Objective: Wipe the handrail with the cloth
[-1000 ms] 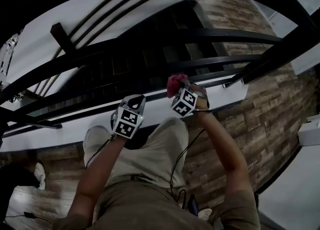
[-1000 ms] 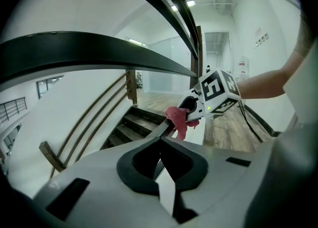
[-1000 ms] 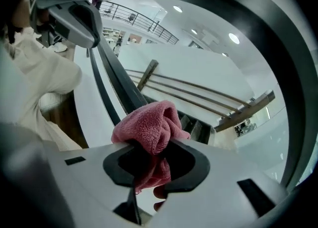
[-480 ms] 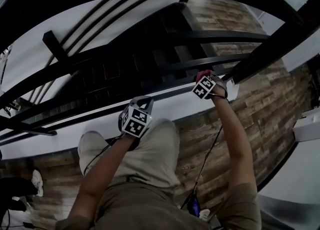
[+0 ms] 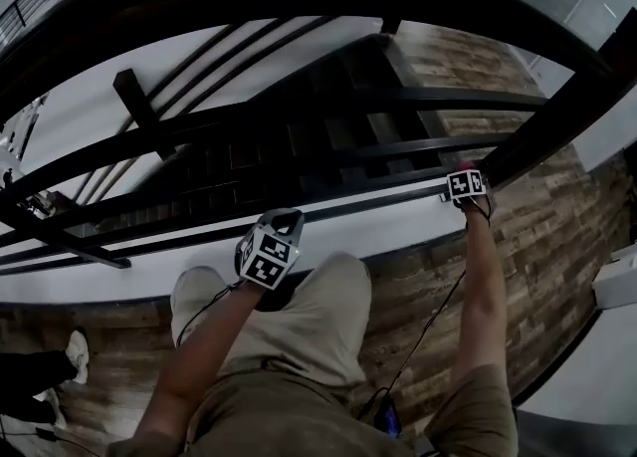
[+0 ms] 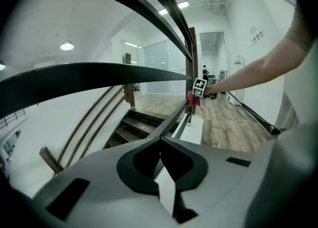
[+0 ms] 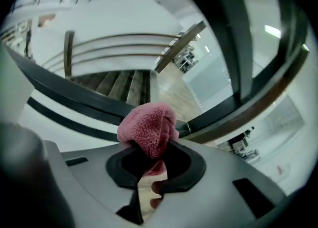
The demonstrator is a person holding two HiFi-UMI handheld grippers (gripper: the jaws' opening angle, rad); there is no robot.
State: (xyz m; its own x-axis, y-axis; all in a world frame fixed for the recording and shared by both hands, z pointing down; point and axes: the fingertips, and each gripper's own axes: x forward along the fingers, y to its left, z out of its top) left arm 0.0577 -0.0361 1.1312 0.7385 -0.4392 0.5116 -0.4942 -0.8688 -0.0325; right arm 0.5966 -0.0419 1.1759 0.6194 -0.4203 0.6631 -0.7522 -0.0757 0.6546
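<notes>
**While the right tool (image 7: 154,148) grips the cloth (image 7: 148,126), the left tool (image 6: 160,141) is clenched empty**

Its jaws having just been closing, the right tool pinches the red cloth at the dark handrail (image 6: 175,118), far right by the post (image 6: 189,68). The left tool hangs near the rail, well apart to the left.

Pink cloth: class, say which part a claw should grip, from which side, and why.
Grip the cloth by its gathered lower end, coming from the side away from the rail, so the rounded wad sticks out ahead to wipe. The right claw shows this: its jaws, which have just been closing, pinch that end.
</notes>
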